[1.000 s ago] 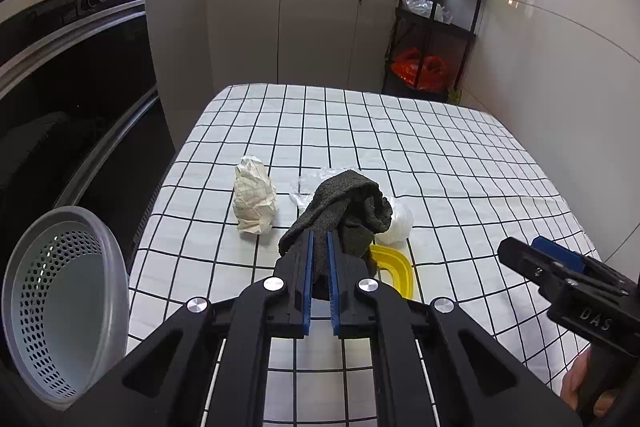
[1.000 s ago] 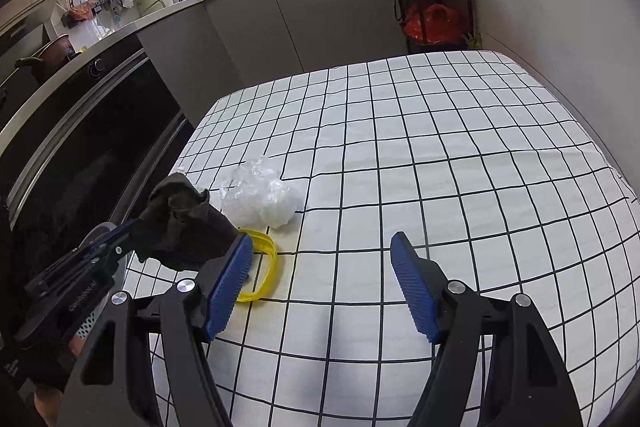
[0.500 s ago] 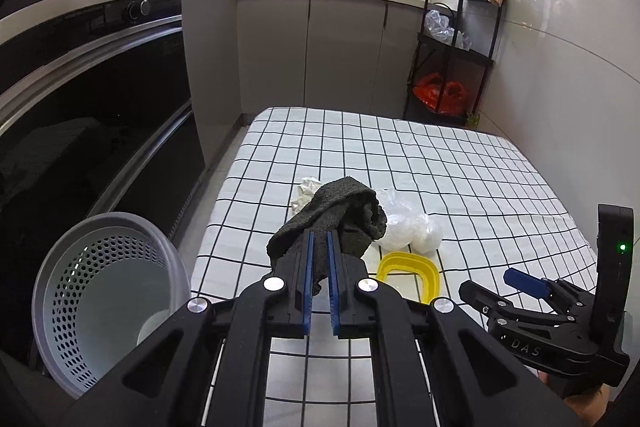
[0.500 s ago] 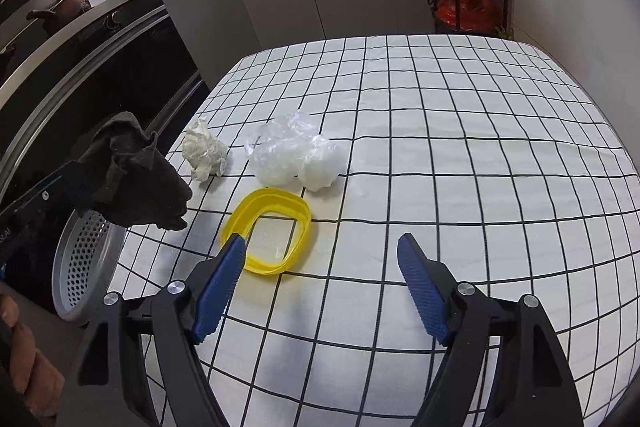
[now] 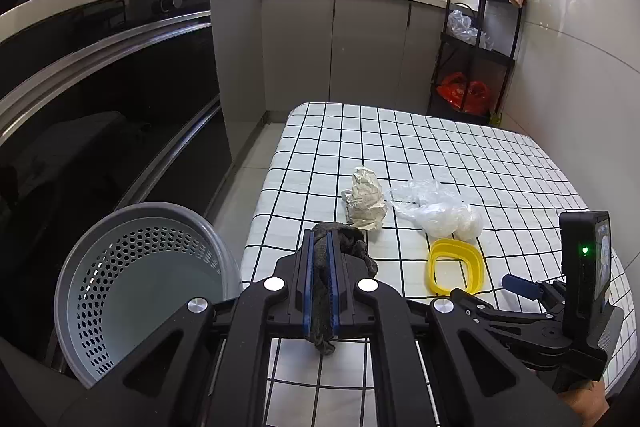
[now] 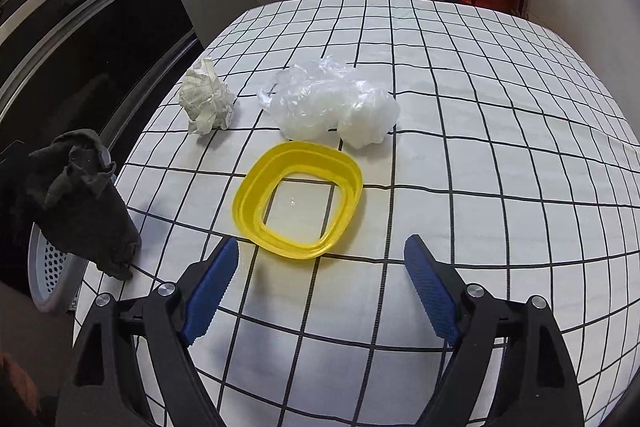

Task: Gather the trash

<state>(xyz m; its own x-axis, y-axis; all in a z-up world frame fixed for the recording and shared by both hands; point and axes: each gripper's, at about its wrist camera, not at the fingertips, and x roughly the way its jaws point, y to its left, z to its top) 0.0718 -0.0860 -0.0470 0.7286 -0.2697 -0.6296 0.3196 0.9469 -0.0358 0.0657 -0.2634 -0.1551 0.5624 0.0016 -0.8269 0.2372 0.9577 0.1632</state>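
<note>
- The left claw pinches the dark cloth between its blue pads, and over the last second it has swung leftward off the checkered bench toward the grey perforated basket.
- A second ago that basket showed only at the far left edge of the left view; now it lies just left of and below the left claw, its mouth facing up.
- The cloth hangs near the bench's left edge, not yet over the basket, so I judge the drop is close but not made.
- The right claw is spread wide and holds nothing; compared with a second ago it has closed in on the yellow ring, which now sits just ahead of its pads.
- That suggests the ring is the next pickup.
- Ahead and left of the right claw lies the crumpled paper; straight ahead, beyond the ring, the clear plastic wrap and a white wad touch each other.
- As far as the left view shows, the basket holds nothing; part of its floor is hidden by the claw.
</note>
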